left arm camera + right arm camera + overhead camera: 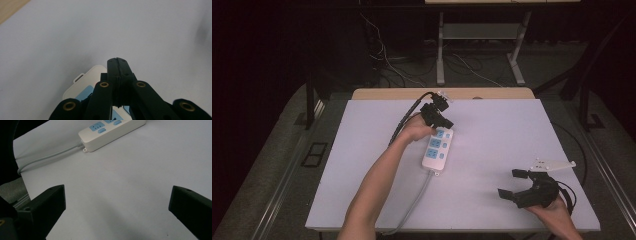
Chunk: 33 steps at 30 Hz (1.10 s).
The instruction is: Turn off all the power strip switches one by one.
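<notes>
One power strip [437, 148] lies mid-table [512, 140], white with blue sockets, grey cord [414, 202] trailing off the near edge. Left tongs [443, 121] clenched, nothing between them, tips over the strip's far end, seemingly at a switch or socket; contact can't be told. In the left gripper view the shut tongs [117, 75] sit above the strip's end [85, 80]. Right tongs [512, 186] released, wide apart, resting well off to the right, idle. Nothing plugged in. Judgement: likely mid-press on a switch; whether it has flipped can't be read. Remaining sockets look untouched.
</notes>
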### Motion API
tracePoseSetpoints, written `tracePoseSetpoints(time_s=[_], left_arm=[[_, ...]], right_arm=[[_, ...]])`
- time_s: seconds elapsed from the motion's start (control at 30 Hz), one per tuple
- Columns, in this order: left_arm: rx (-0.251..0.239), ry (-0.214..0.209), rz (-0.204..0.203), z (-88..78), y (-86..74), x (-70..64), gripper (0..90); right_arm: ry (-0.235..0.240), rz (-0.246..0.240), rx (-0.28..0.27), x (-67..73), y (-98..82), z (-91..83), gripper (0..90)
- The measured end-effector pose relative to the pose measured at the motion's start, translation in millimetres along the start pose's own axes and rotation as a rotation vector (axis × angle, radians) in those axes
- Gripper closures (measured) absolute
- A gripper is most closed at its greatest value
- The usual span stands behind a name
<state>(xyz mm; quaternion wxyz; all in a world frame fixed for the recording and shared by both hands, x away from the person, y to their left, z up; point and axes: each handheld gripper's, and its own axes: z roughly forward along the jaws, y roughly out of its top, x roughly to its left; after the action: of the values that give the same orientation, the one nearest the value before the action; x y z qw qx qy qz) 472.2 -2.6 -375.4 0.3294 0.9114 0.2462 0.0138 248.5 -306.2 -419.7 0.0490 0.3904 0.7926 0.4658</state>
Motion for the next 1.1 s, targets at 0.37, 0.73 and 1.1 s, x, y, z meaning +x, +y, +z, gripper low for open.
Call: tracePoseSetpoints(time_s=[0.37, 0.73, 1.1], left_arm=[[0.032, 0.001, -0.013, 14.0, -7.0, 4.9, 89.5], [0.044, -0.011, -0.025, 21.0, -14.6, 5.7, 89.4], [0.057, -0.005, -0.007, 29.0, -14.5, 3.5, 89.5]], right_arm=[[-0.001, 0.002, 0.002, -0.3, 0.0, 0.6, 0.8], [-0.001, 0.001, 0.005, -0.2, 0.0, 0.7, 0.8], [-0.001, -0.002, 0.004, -0.1, -0.3, 0.3, 0.8]])
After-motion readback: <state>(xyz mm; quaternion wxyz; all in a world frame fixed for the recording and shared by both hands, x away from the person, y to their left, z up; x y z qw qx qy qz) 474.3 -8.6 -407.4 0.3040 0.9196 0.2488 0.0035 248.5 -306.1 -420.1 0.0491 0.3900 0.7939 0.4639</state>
